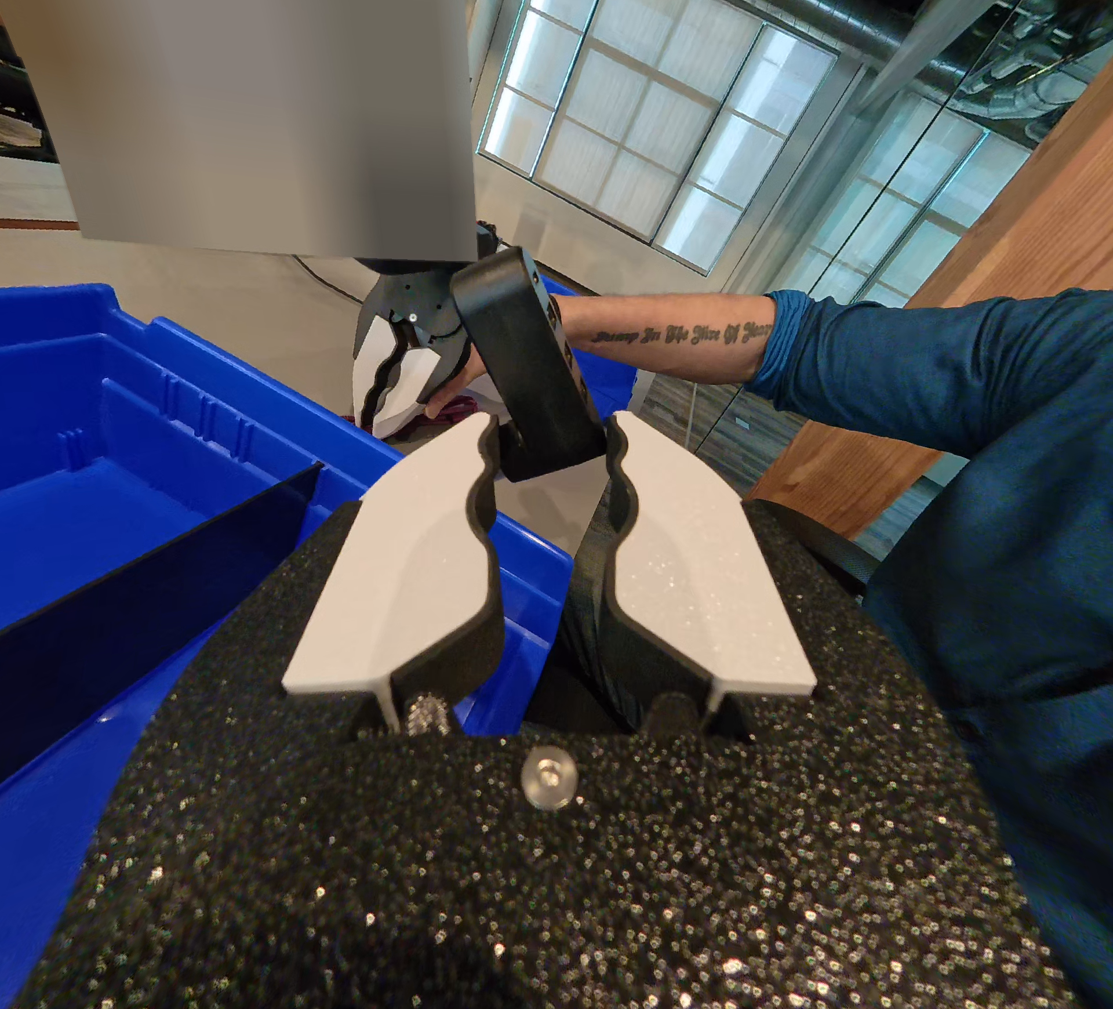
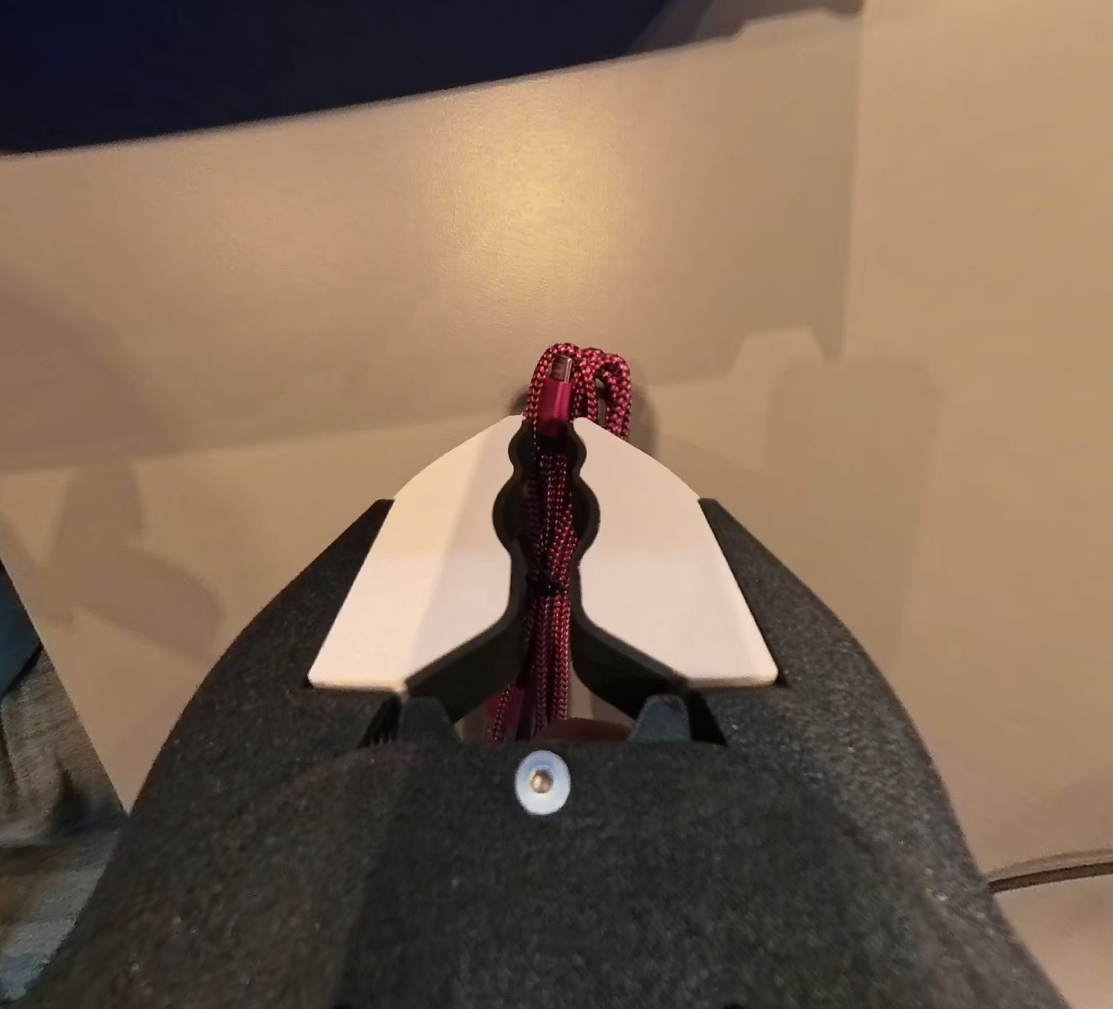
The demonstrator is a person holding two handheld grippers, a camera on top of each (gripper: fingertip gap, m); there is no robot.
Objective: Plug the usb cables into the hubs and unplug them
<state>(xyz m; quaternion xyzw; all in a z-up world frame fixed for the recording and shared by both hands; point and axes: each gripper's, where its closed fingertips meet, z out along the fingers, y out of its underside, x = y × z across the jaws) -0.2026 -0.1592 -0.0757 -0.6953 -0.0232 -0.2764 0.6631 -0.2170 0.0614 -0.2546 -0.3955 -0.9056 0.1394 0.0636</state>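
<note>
My left gripper (image 1: 551, 432) is shut on the near end of a long black USB hub (image 1: 524, 365), which sticks up and away, tilted left, with a row of ports along its right edge. My right gripper (image 2: 548, 426) is shut on a bundled dark red braided USB cable (image 2: 548, 528); a red connector (image 2: 557, 395) pokes out past the tips, low over the beige table (image 2: 421, 257). The right gripper also shows in the left wrist view (image 1: 391, 377), behind the hub, with a bit of red cable (image 1: 455, 412) under it.
A blue plastic bin (image 1: 150, 438) with a dark divider (image 1: 156, 564) lies to the left; its blurred edge shows in the right wrist view (image 2: 301, 16). A person's forearm in a blue sleeve (image 1: 873, 353) reaches across. A wooden panel (image 1: 994, 287) stands at right. One gripper's finger ends stand about 30 cm off the other's.
</note>
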